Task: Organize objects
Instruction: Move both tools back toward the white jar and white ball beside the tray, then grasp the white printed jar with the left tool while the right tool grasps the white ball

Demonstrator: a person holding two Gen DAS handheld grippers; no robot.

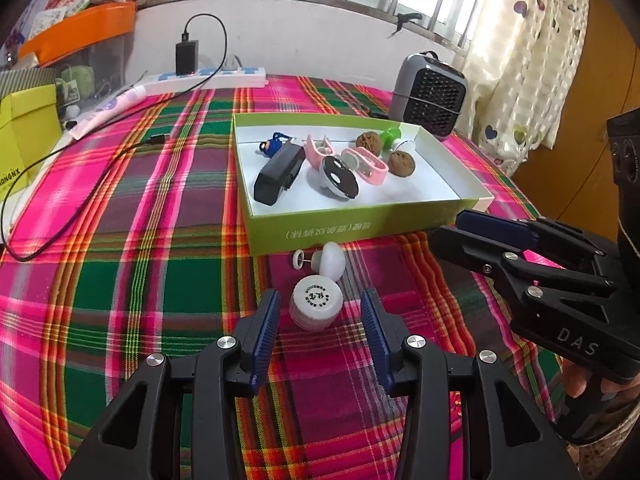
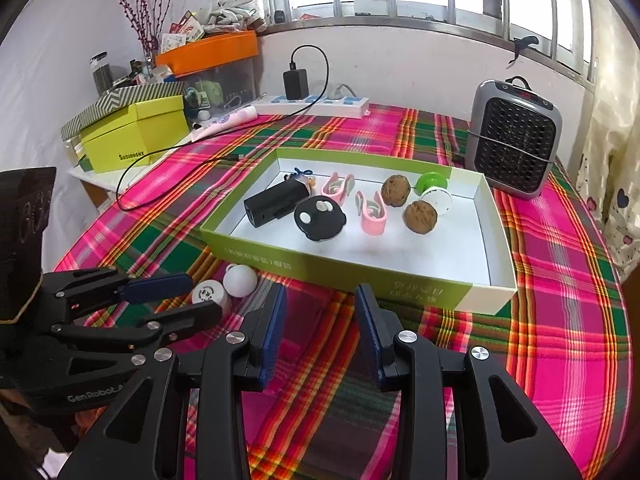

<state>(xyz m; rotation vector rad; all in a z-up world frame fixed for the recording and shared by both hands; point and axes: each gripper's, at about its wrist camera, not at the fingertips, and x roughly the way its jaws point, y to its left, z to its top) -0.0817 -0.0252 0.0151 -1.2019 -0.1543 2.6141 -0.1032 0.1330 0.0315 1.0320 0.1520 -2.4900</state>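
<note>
A small white jar [image 1: 316, 306] with a printed lid lies on the plaid cloth between the fingertips of my left gripper [image 1: 319, 316]. The gripper is open, with a gap on each side of the jar. Just beyond it lies a white mushroom-shaped piece [image 1: 332, 258] with a pin and small disc. Behind stands a green tray box [image 1: 352, 224] holding a black device [image 1: 278, 176], pink clips [image 1: 364, 164], walnuts [image 1: 402, 163] and other small items. My right gripper [image 2: 320, 300] hovers open and empty before the box [image 2: 320, 268]. To its left I see the jar [image 2: 208, 294] and the left gripper's fingers [image 2: 160, 282].
A grey heater [image 2: 516, 140] stands behind the box on the right. A power strip [image 2: 316, 104] with a charger lies along the back wall, and its black cable [image 1: 80, 184] loops over the cloth at left. A yellow-green box [image 2: 132, 136] sits at far left.
</note>
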